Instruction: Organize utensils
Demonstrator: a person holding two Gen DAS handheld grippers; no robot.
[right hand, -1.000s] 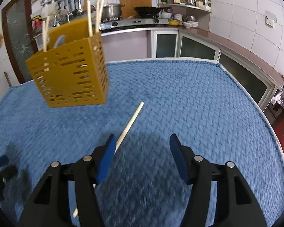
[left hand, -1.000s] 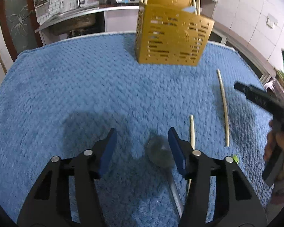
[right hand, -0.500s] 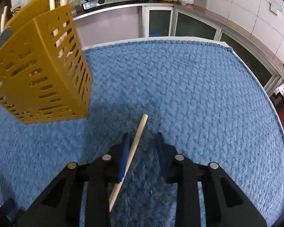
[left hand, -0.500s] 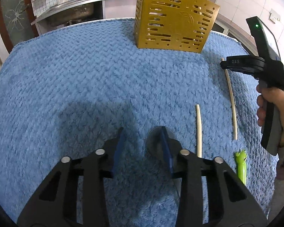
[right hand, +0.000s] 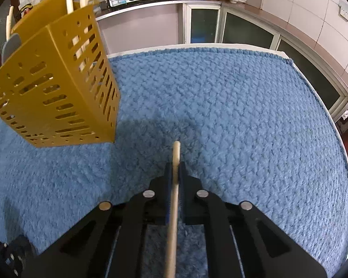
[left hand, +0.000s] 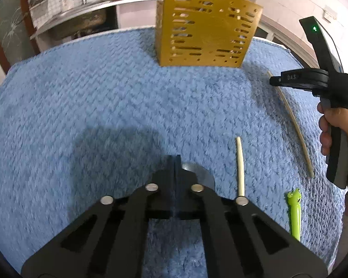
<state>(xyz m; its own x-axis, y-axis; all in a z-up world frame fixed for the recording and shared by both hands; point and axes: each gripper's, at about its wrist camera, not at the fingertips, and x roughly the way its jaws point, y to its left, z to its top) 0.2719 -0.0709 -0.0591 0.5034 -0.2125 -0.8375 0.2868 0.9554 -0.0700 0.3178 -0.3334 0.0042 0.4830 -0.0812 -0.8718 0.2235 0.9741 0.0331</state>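
Note:
A yellow perforated utensil holder (left hand: 204, 25) stands at the far side of the blue towel and holds several chopsticks and a spoon; it also shows in the right wrist view (right hand: 55, 88). My left gripper (left hand: 175, 162) is shut on the rim of a metal spoon bowl (left hand: 199, 173) that lies on the towel. My right gripper (right hand: 175, 169) is shut on a wooden chopstick (right hand: 175, 185), whose tip sticks out past the fingers. In the left wrist view the right gripper (left hand: 276, 80) is over that chopstick (left hand: 292, 120).
A second chopstick (left hand: 240, 164) lies right of the spoon. A green frog-headed utensil (left hand: 294, 210) lies near the towel's right edge. The blue towel (right hand: 243, 104) covers the table; kitchen counters and a stove are behind.
Both grippers went from wide open to shut. The left one closed on the spoon bowl. The right one came down and closed on the chopstick.

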